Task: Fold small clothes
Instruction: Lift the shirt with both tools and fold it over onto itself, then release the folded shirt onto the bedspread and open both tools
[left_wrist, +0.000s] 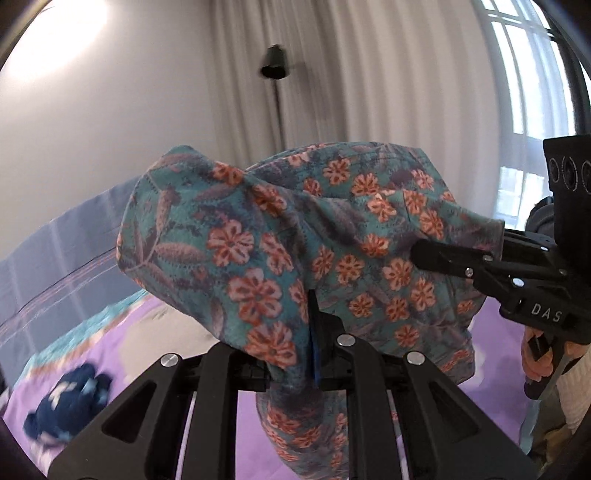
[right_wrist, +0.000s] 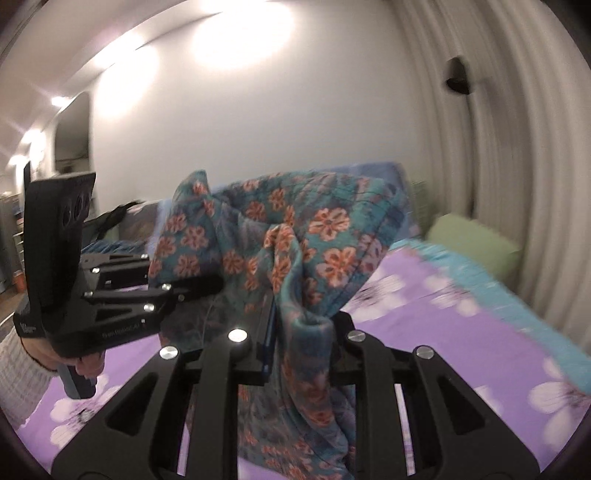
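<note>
A small teal garment with orange flowers (left_wrist: 280, 236) hangs in the air between my two grippers, above the bed. My left gripper (left_wrist: 312, 332) is shut on one edge of it; cloth drapes over and below its fingers. My right gripper (right_wrist: 277, 332) is shut on another edge of the same garment (right_wrist: 295, 251). The right gripper also shows in the left wrist view (left_wrist: 461, 254), clamped on the garment's right side. The left gripper shows in the right wrist view (right_wrist: 199, 286), clamped on its left side. The fingertips are mostly hidden by cloth.
The bed has a purple sheet with white flowers (right_wrist: 461, 332) and a teal border. A dark blue crumpled garment (left_wrist: 70, 410) lies on it at lower left. A green pillow (right_wrist: 476, 240) lies near the curtain. A bluish headboard cushion (left_wrist: 55, 251) stands behind.
</note>
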